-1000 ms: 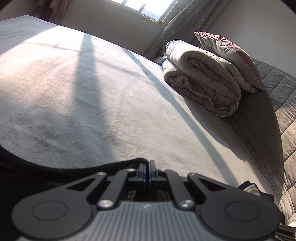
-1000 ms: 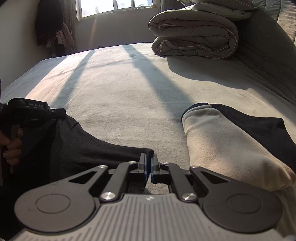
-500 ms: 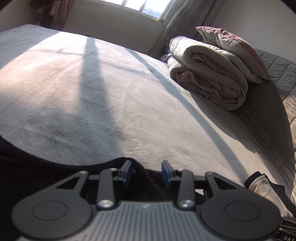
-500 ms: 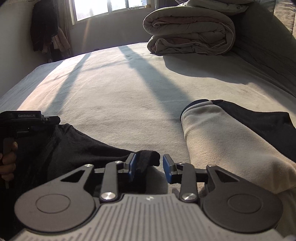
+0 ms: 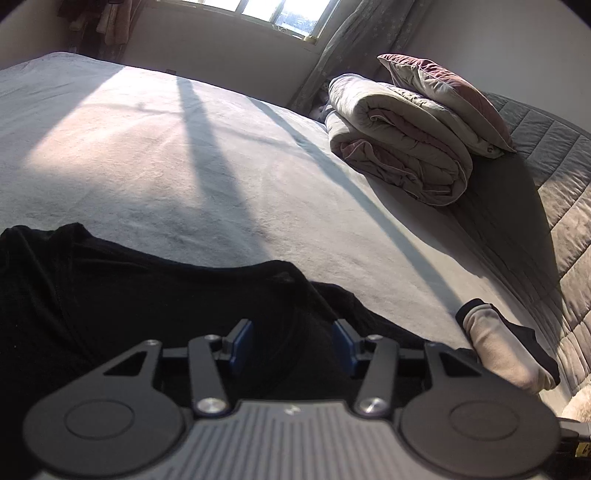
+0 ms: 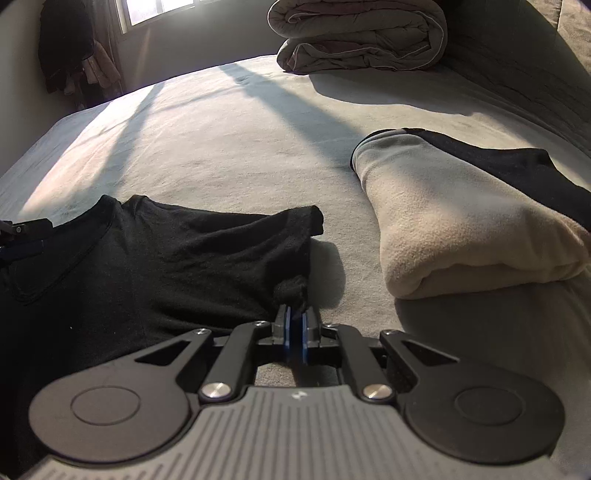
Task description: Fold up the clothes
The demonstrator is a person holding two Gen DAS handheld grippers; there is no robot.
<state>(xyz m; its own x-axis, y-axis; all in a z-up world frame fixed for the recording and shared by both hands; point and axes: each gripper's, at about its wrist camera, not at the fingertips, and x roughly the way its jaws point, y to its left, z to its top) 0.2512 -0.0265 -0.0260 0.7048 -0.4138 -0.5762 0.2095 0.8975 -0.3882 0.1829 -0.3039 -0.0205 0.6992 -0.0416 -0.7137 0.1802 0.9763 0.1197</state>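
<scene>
Sunlit from a window (image 5: 280,14) at the far wall, the bed (image 5: 155,162) fills both views, its pale cover crossed by long shadows. At its head sits a rolled comforter (image 5: 399,155) with a pillow (image 5: 447,96) on top. On the right side of the bed, well apart from the comforter, a folded cream-and-black garment (image 6: 465,218) lies flat. A black T-shirt (image 6: 166,258) is spread at the near edge, neckline toward the left. The left gripper (image 5: 291,345) hangs over the dark cloth with its jaws opening — blue pads apart and nothing pinched. The right gripper (image 6: 294,325) is closing on a bunched fold by the shirt's sleeve — the cloth sits between its nearly meeting pads.
</scene>
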